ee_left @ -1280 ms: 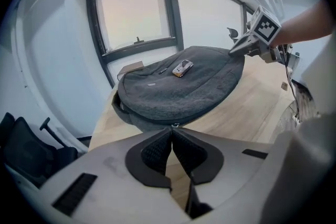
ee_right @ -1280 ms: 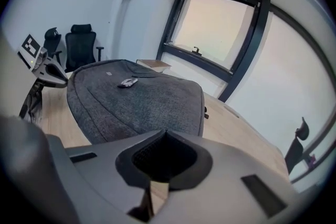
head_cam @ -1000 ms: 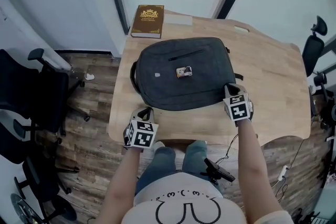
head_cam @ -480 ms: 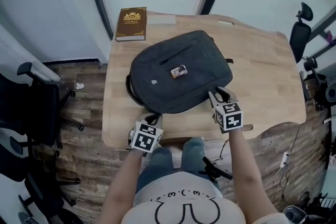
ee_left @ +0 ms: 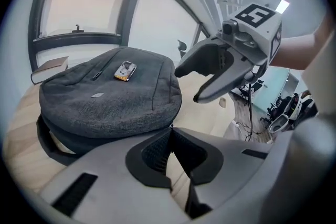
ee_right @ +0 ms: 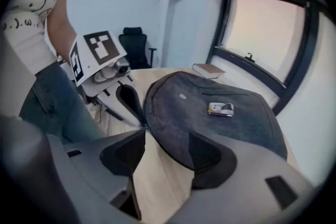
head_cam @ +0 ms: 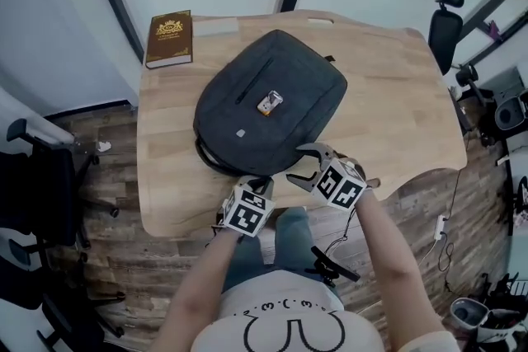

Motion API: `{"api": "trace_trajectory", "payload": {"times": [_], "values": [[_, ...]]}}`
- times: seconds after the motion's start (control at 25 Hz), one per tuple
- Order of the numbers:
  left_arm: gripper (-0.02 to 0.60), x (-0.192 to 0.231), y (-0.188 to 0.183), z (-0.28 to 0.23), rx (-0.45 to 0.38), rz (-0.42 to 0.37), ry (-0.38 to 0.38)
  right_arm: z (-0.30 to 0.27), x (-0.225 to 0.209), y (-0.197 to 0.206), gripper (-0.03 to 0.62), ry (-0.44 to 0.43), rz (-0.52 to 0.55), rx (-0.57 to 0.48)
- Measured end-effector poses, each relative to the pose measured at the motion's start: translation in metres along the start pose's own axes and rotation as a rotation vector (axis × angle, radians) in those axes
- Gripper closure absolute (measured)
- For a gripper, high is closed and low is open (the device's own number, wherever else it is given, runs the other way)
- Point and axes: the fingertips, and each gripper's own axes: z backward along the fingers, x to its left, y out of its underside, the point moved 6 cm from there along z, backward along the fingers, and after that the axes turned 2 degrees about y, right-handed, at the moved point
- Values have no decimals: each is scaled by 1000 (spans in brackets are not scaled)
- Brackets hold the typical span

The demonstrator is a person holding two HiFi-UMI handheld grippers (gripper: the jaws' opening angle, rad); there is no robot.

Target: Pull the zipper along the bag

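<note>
Well, grey bag (head_cam: 307, 86) on table (head_cam: 396, 111)

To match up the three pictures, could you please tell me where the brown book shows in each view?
Head view: the book is upper left, beyond the backpack.
Left gripper view: the book far left, behind the backpack.
Right gripper view: the book above centre, behind the backpack.
Shared landmark: the backpack.

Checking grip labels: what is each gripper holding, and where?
Left gripper pinches what seems the zipper pull at the bag's near edge. Right gripper has just opened, holds nothing.
</note>
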Motion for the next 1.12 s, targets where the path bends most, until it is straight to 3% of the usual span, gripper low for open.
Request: {"api": "trace_trajectory", "payload": {"times": [0.12,0.28,0.4,0.92,1.12], "values": [[563,-1,0,0,-5,5,-5,-14,10,2,284,-82,108,62],[563,-1,0,1,-3,8,-27,-38,12,0,326,-120,226,125],[563,-2,0,3,18,-12,-72,-48,15,1,440,-139,311,171],[563,41,12,62,177,-312,-154,-46,15,1,470,-185,289,179],[563,74,14,79,212,-333,-162,-43,16,-1,476,-189,290,176]]}}
